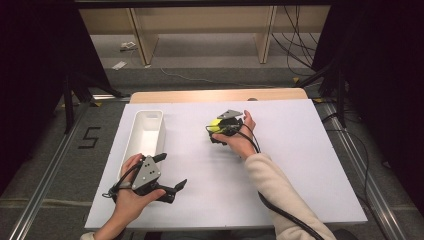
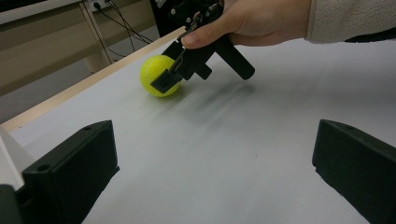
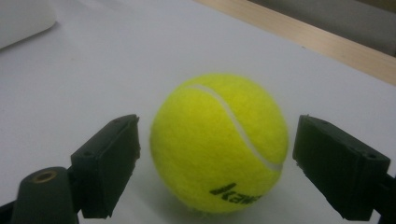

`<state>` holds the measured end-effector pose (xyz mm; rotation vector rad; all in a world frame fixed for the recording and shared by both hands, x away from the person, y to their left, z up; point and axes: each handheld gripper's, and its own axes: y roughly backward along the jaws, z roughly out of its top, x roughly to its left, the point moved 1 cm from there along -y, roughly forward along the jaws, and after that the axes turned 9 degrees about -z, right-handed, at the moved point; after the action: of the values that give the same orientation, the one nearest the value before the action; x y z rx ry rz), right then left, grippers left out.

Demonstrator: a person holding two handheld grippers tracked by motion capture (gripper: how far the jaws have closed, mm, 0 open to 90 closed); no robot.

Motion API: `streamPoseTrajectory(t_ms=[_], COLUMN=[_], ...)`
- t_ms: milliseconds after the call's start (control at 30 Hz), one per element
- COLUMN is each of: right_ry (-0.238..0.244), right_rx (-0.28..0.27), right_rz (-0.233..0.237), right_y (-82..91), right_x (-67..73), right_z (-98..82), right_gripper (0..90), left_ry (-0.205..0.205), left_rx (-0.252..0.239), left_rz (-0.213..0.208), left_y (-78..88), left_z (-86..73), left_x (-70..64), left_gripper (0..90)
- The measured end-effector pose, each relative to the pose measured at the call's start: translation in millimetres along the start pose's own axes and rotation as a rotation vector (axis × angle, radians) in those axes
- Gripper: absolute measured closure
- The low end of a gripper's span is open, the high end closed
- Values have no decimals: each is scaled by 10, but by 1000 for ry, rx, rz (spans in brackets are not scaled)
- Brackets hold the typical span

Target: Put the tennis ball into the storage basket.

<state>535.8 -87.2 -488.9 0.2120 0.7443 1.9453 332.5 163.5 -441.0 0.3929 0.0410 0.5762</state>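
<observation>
A yellow tennis ball (image 3: 219, 144) rests on the white table, between the two black jaws of my right gripper (image 3: 215, 154), which stand open on either side with small gaps to the ball. From above, the ball (image 1: 215, 125) peeks out at the left of the right gripper (image 1: 216, 131), held by a hand in a cream sleeve. In the left gripper view the ball (image 2: 158, 74) lies far off, partly behind the right gripper's jaw. My left gripper (image 1: 172, 171) is open at the table's front left with nothing between its jaws, also seen as the left gripper (image 2: 215, 172) over bare table.
A long white bin (image 1: 145, 131) stands empty at the table's left, just beyond my left hand. The table's wooden far edge (image 1: 215, 95) runs behind the ball. Dark stands and cables flank the table on the floor.
</observation>
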Motion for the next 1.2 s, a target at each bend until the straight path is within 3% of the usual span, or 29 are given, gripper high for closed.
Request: streamPoseTrajectory(t_ms=[433,600,667,833,1200], right_ry=[-29,-41,-48,-14,-29], right_rx=[37,39,37,40,23], right_rz=[-1,4,12,-3,10], right_y=[-187,-220,-225,-216,-165], right_x=[-6,-3,18,45,57], right_z=[33,12,8,16,20], right_gripper=[168,230,258,265,268], left_ry=[7,2,2,3,3], left_rx=[1,3,4,5,5], left_rz=[-6,-7,-6,-10,-11], left_y=[-3,-7,-8,-13,-12], left_z=[-3,-3,-6,-7,-8], left_x=[-3,-4,-1,-3,-1], left_gripper=[0,0,0,0,0])
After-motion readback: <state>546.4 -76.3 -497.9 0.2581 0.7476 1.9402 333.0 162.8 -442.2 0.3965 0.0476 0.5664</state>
